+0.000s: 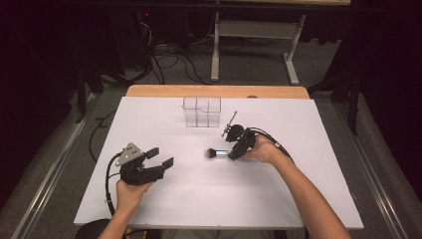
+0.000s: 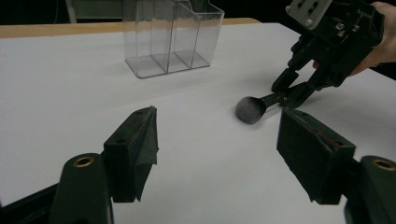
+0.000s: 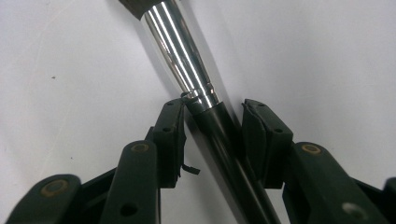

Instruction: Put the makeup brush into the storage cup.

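Note:
A makeup brush [image 1: 210, 153] with a dark fluffy head [image 2: 251, 109], a silver ferrule [image 3: 180, 51] and a black handle lies on the white table top [image 1: 278, 199], right of the middle. My right gripper [image 1: 233, 155] reaches down over the handle. Its jaws stand narrowly open on either side of the handle just behind the ferrule, the left pad [image 3: 172, 135] almost touching and a slim gap at the right pad [image 3: 261, 135]. My left gripper [image 1: 160, 157] hovers at the front left, wide open with nothing between its pads [image 2: 140, 144], and points toward the brush.
A clear plastic organizer [image 1: 201, 112] with several compartments stands upright at the back centre, empty [image 2: 170, 37]. A wooden table edge [image 1: 214, 91] runs behind the white top. Cables and a desk frame [image 1: 256, 45] lie on the floor beyond.

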Demonstrator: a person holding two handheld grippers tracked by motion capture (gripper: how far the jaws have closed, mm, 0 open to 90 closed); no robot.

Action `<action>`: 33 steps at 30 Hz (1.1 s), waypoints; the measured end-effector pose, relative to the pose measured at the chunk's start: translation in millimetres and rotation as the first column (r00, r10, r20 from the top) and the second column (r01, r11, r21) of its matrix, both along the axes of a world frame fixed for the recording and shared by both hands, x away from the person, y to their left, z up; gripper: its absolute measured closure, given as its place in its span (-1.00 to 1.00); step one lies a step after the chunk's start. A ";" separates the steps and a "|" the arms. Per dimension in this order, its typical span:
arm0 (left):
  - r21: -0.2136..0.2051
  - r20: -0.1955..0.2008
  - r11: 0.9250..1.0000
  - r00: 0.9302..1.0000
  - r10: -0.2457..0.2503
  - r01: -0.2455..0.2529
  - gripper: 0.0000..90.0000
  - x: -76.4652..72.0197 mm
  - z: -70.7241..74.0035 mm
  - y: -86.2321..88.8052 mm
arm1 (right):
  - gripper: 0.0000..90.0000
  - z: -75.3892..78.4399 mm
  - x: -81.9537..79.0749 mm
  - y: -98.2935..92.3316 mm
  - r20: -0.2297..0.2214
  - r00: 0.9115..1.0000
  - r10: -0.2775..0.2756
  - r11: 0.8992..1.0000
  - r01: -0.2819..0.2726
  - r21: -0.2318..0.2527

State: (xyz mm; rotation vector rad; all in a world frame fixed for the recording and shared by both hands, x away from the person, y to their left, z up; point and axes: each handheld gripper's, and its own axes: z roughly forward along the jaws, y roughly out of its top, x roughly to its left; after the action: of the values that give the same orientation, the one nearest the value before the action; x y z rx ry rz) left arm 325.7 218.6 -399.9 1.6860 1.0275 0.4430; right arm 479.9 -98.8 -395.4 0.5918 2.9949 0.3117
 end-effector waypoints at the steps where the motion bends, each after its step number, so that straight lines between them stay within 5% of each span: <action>1: -0.002 0.000 1.000 1.000 0.001 -0.001 -0.34 -0.2 0.0 0.4 | 0.41 0.0 0.3 -0.7 -0.001 1.000 -0.006 1.000 0.006 0.004; 24: 0.002 -0.005 1.000 1.000 0.001 -0.001 -0.34 1.8 -1.0 0.3 | 0.70 1.9 -7.4 3.8 0.022 1.000 -0.005 0.999 0.006 -0.053; 33: 0.002 -0.004 1.000 1.000 0.001 -0.001 -0.34 1.4 -0.9 0.6 | 0.70 2.0 -12.2 -0.2 0.024 1.000 -0.006 1.000 0.006 -0.004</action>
State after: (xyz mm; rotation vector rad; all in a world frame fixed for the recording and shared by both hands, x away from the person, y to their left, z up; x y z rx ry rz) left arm 327.1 219.1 -400.7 1.6890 1.0316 0.4413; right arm 467.7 -99.0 -393.4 0.5926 2.9699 0.3106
